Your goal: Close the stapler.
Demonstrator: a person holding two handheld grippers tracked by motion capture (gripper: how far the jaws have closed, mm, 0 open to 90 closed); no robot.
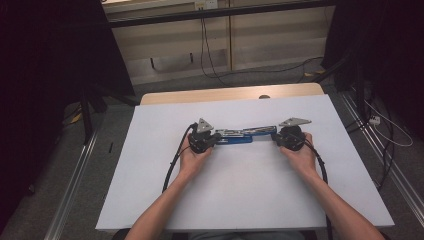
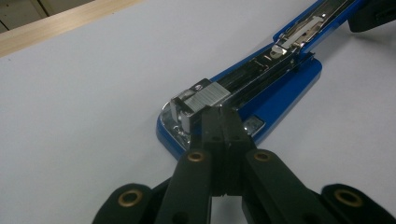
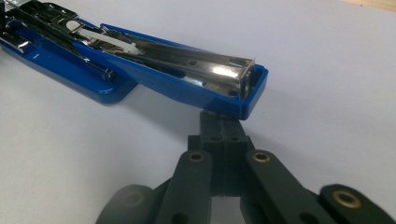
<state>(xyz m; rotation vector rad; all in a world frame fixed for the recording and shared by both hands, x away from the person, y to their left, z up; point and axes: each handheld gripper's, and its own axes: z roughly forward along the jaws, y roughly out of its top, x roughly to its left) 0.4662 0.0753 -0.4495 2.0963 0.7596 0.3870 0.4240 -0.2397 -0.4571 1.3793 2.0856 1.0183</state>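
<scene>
Blue plastic-and-metal stapler (image 1: 240,136) lies swung open flat on the white worktop (image 1: 240,190), closed, empty left fingers (image 2: 223,122) and right fingers (image 3: 223,127) touching opposite ends, seemingly steadying it for loading.

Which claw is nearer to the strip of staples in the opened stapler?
Left. The left claw, shut, sits right at the staples on the stapler's base end. The right claw, also shut, is under the tip of the flipped-open top arm, far from them.
</scene>
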